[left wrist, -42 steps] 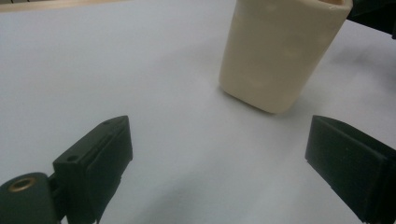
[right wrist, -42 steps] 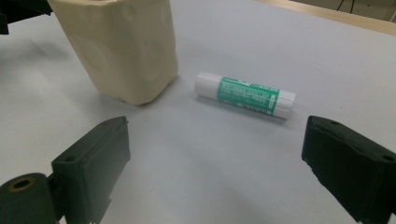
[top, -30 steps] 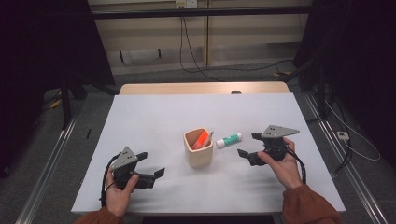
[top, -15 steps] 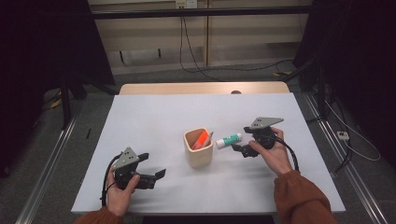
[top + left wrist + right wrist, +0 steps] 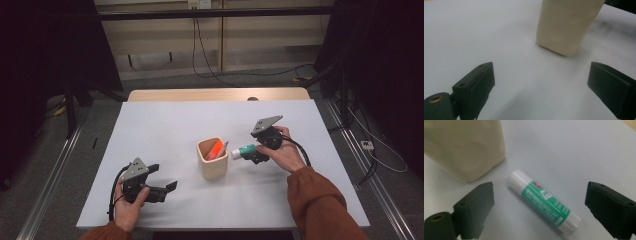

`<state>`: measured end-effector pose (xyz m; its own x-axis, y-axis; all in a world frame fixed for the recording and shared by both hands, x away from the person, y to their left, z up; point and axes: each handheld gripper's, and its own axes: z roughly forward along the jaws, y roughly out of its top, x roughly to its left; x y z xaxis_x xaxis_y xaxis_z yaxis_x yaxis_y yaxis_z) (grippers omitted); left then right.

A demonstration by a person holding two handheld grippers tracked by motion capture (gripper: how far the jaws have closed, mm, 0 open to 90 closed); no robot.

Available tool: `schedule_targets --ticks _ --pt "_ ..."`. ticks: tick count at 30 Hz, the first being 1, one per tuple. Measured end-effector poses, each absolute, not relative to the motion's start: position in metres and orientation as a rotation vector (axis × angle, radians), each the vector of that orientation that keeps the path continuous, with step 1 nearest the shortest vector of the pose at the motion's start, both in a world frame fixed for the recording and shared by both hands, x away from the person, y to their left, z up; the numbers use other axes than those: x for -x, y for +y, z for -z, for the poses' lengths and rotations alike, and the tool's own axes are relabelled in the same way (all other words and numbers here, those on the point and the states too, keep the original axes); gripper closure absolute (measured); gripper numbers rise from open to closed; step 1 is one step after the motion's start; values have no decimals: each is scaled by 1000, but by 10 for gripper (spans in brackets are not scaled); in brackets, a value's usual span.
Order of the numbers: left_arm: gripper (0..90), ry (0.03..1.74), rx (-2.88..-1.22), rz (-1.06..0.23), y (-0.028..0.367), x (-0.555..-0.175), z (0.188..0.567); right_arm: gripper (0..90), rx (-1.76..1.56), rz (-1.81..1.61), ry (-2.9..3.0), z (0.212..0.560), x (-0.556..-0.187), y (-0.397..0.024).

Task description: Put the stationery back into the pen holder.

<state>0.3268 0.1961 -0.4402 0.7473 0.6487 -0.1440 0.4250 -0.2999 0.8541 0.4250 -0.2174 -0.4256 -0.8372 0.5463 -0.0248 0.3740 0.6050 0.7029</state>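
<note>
The green-and-white cylindrical glue stick lies flat on our white surface, just beside the beige square cup with an orange item inside. Our right tongs straddle the stick, jaws wide apart, not touching it. Our left tongs rest spread apart near the front edge, pointing at the cup.

The glue stick is white at both ends with a green label band carrying white lettering and a small red mark. The cup is a plain cream beige, and an orange-red item shows inside it. Both the left hand-held gripper and the right hand-held gripper are black with grey top plates, the tabletop is pale white-grey, and the person's sleeve is rust orange.
</note>
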Motion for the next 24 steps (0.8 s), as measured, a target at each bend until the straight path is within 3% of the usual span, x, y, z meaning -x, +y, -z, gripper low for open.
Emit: schedule_targets --ticks 19,24 --pt "73 826 -1937 -269 197 -327 441 171 -447 -865 2806 428 -448 -189" --pt "73 825 -1942 -269 197 -328 441 227 -383 -790 2838 430 -450 -186"
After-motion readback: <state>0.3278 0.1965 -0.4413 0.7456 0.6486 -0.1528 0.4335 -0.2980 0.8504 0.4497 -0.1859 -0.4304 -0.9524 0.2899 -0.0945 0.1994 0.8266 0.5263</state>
